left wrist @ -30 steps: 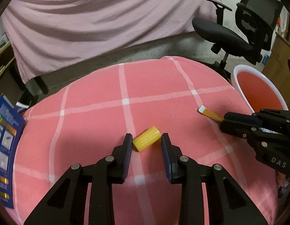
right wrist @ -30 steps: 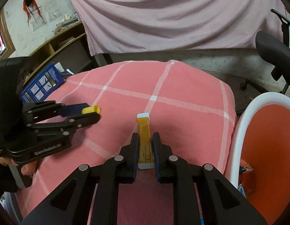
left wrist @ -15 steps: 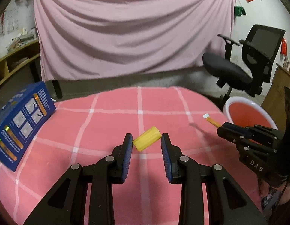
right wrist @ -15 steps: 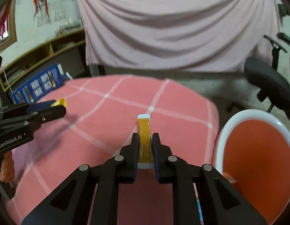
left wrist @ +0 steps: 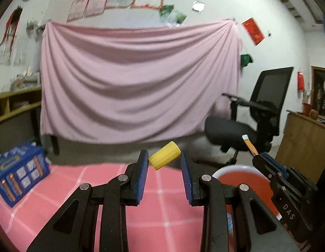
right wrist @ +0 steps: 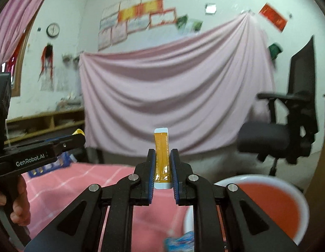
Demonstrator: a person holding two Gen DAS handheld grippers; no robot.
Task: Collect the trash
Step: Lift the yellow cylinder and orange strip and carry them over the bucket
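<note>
While both tools point level above the pink checked counter (left wrist: 57, 199), our left tool (left wrist: 164, 163) clamps a yellow cylindrical piece (left wrist: 165, 158); our right tool (right wrist: 163, 168) grips an upright orange sachet (right wrist: 161, 157) near the white-rimmed orange bin (right wrist: 267, 201).

I see a pink drape (left wrist: 139, 88) covering the white wall, a black office chair (left wrist: 252, 121) right, wooden shelving (right wrist: 46, 124) left.

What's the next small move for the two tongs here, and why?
Probably carry the right tongs a little to the right, over the orange bin, then release. They are shut on the orange sachet, lifted clear of the pink tablecloth, and the bin sits just lower right. The left tongs, shut on the yellow cylinder, can follow.
</note>
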